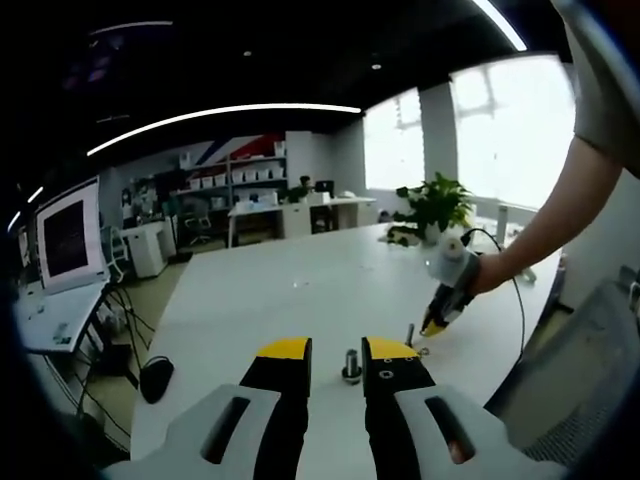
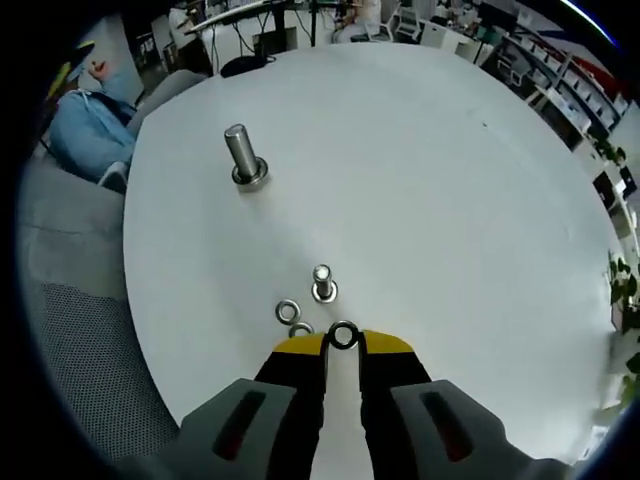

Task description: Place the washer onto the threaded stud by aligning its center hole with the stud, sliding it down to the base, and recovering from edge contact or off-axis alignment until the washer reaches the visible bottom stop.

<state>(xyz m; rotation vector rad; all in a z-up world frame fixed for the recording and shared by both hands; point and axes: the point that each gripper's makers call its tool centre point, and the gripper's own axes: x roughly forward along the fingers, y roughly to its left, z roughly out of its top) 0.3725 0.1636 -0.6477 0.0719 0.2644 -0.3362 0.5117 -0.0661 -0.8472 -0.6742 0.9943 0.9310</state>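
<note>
On the white worktop (image 1: 300,290) in the left gripper view, a short threaded stud (image 1: 352,364) stands upright just ahead of the left gripper (image 1: 335,352), seen through the gap between its yellow-tipped jaws, which stand parted and grasp nothing. Further right, the right gripper (image 1: 434,326) comes in held by a person's hand (image 1: 490,270), its yellow tip down near the worktop beside a second, smaller stud (image 1: 409,333). A potted plant (image 1: 435,205) stands at the far edge, and a monitor (image 1: 68,235) sits off to the left. Across the right gripper view, the right gripper (image 2: 342,342) has its jaws clenched on a washer (image 2: 343,335), held at the tips just short of the small stud (image 2: 322,283). Two loose washers (image 2: 287,310) lie flat on the worktop (image 2: 420,180) just left of that stud. A taller stud (image 2: 243,155) stands well apart, toward the upper left.
</note>
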